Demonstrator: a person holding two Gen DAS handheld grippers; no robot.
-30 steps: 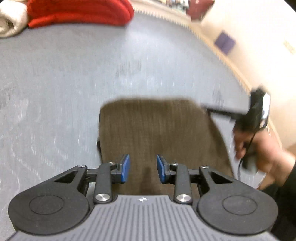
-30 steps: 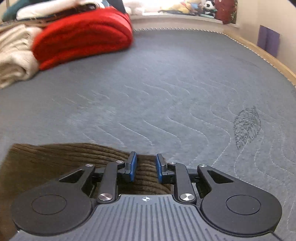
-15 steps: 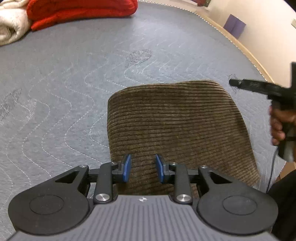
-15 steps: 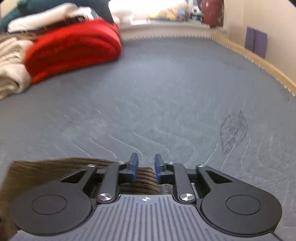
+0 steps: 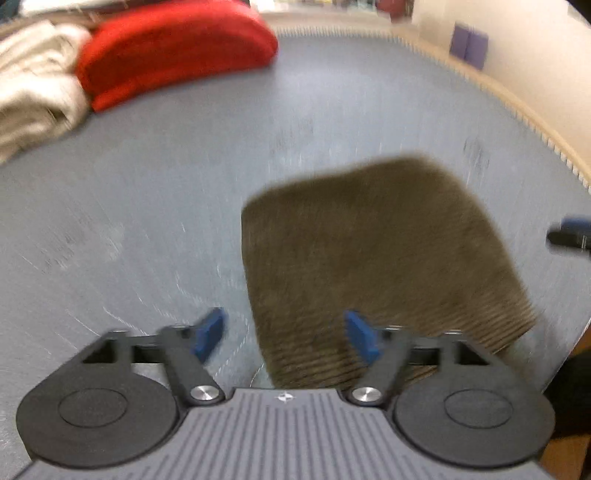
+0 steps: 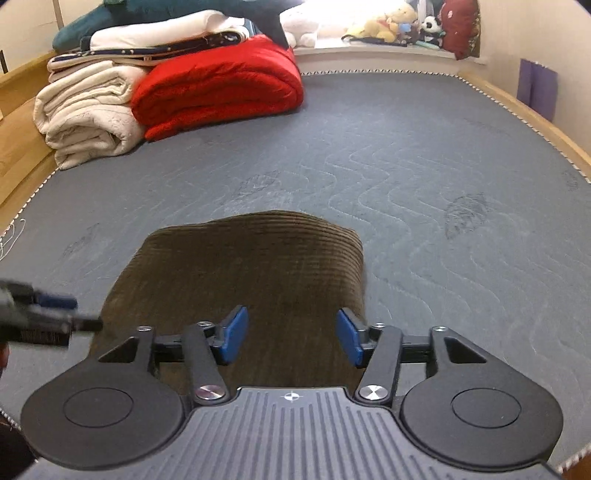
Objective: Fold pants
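Observation:
The brown corduroy pants (image 6: 251, 266) lie folded into a compact rectangle on the grey quilted mattress (image 6: 424, 184). My right gripper (image 6: 291, 336) hovers above their near edge. Its jaws are opening and the blue pads touch no cloth. In the blurred left wrist view the pants (image 5: 369, 258) sit right of centre. My left gripper (image 5: 286, 332) is over their near left corner, its jaws opening wide with nothing pinched. One of the right gripper's fingers (image 5: 567, 230) pokes in at the right edge. One of the left gripper's fingers (image 6: 48, 314) shows at the left edge of the right wrist view.
A folded red blanket (image 6: 218, 88) and a rolled cream blanket (image 6: 88, 110) lie at the mattress's far left, with stacked linens (image 6: 147, 37) behind them. Plush toys (image 6: 388, 26) line the far ledge. A wooden bed frame (image 6: 546, 125) borders the right side.
Both grippers' jaws have spread from narrow to wide. Both have drawn back and up from the pants' near edge, the right one farther, so the whole folded bundle now shows in its view.

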